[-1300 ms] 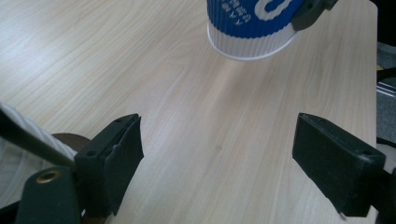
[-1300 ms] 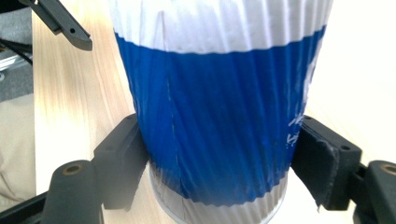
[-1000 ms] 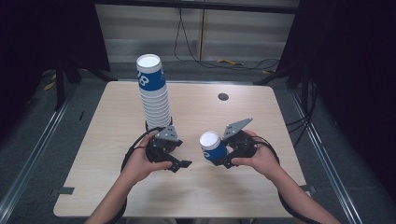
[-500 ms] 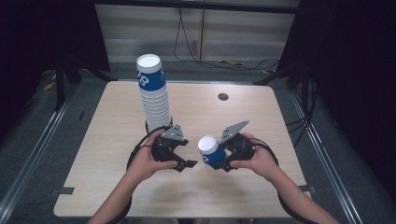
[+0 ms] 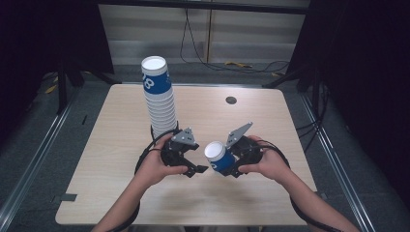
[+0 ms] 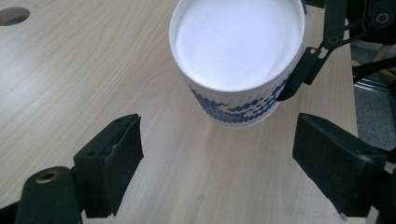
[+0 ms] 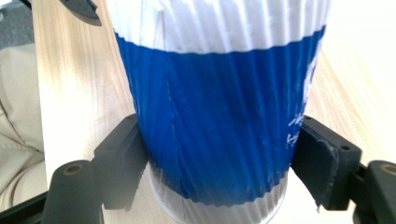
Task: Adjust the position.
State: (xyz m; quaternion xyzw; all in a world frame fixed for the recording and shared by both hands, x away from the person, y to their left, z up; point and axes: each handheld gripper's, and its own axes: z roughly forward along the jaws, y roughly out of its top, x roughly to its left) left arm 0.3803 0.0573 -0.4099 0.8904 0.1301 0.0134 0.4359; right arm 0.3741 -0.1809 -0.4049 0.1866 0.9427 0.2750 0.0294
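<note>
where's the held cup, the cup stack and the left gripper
held cup point(image 5: 220, 157), high view, on its blue side wall just below the white rim
cup stack point(image 5: 160, 104), high view, on the ribbed white middle of the stack
left gripper point(image 5: 198, 169), high view, midway between the tips of its open jaws

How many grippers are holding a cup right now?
1. The right gripper is shut on a single blue-and-white cup near the table's front. The left gripper is open beside it, holding nothing. The tall cup stack stands untouched behind.
</note>
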